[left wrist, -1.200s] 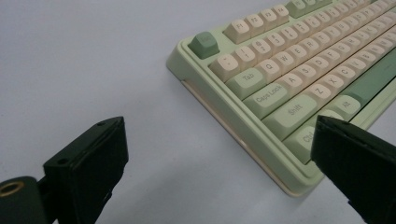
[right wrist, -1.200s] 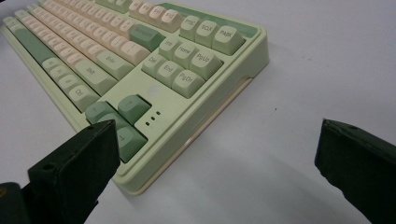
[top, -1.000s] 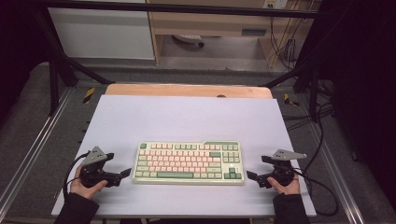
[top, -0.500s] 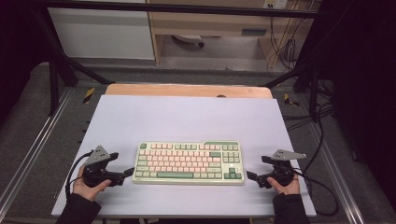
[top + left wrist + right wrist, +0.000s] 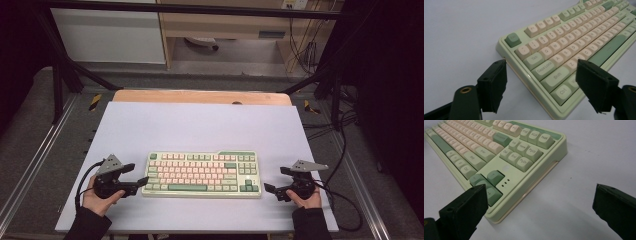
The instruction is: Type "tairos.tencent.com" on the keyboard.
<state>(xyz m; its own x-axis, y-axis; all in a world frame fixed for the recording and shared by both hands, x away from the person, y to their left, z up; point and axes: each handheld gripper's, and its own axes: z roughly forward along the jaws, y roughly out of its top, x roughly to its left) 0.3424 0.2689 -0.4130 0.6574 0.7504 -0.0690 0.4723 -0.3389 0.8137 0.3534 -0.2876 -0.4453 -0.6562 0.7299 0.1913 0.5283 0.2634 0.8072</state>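
Observation:
A pale green keyboard (image 5: 202, 174) with cream and green keys lies flat near the front of the white table (image 5: 200, 125). My left gripper (image 5: 140, 173) is at the keyboard's left end, held in a hand. In the left gripper view the left gripper (image 5: 544, 86) stands open, and its jaws have just been closing. The keyboard's (image 5: 574, 42) near left corner lies between them, and the pads do not press on it. My right gripper (image 5: 274, 179) sits just off the keyboard's right end. In the right gripper view the right gripper (image 5: 539, 212) is wide open beside the keyboard's (image 5: 499, 152) arrow-key corner.
A wooden strip (image 5: 200, 96) borders the table's far edge. Metal rails (image 5: 35, 160) run along both sides, and cables (image 5: 345, 200) trail off to the right. A broad stretch of bare white tabletop lies beyond the keyboard.
My left gripper has moved a little right and up, closer to the keyboard's left end, and its jaws stand narrower. The right gripper and the keyboard have not moved.

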